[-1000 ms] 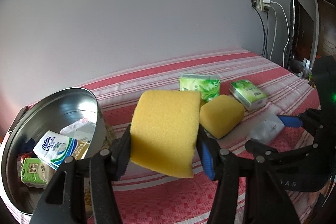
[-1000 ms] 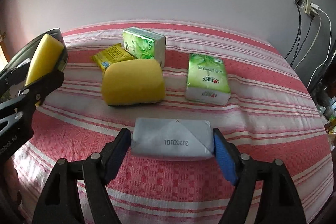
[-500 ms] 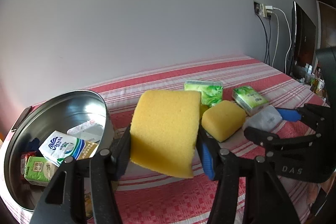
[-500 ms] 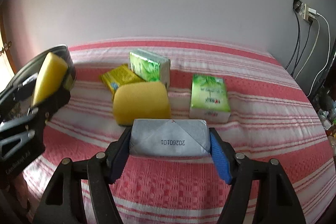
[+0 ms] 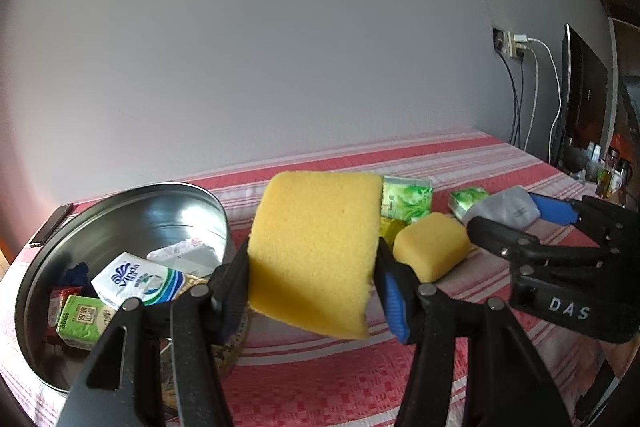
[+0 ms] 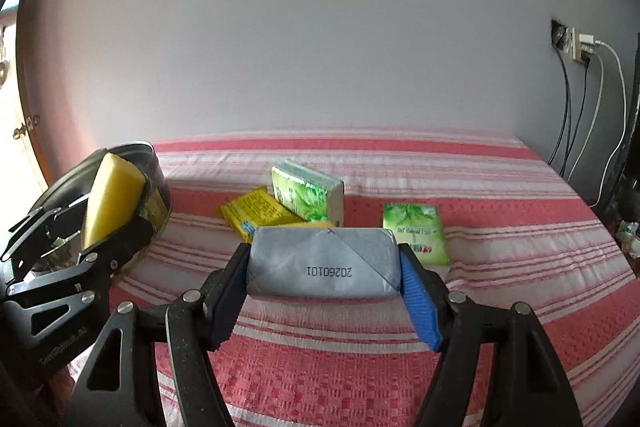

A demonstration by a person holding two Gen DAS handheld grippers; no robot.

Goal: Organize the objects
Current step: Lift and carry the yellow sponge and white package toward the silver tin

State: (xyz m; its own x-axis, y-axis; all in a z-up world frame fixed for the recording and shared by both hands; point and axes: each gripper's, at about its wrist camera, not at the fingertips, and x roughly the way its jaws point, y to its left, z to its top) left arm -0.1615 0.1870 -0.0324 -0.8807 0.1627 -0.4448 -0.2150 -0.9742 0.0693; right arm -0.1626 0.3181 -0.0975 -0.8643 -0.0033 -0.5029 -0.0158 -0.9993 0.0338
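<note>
My left gripper [image 5: 314,291] is shut on a yellow sponge [image 5: 316,247] and holds it in the air just right of a steel bowl [image 5: 120,207]. The bowl holds several tissue packs and cartons. My right gripper [image 6: 323,293] is shut on a grey tissue pack [image 6: 322,269] lifted above the red striped cloth [image 6: 500,227]; it also shows in the left wrist view [image 5: 508,211]. A second yellow sponge [image 5: 432,247] lies on the cloth, mostly hidden behind the grey pack in the right wrist view.
Two green tissue packs [image 6: 308,193] [image 6: 414,231] and a yellow packet [image 6: 256,213] lie on the cloth beyond the grippers. A phone [image 5: 52,223] lies left of the bowl. A wall socket with cables [image 5: 516,43] and a monitor [image 5: 584,99] stand at the right.
My right gripper has lifted the grey tissue pack off the cloth and raised it. My left gripper has risen a little with the sponge, still beside the bowl.
</note>
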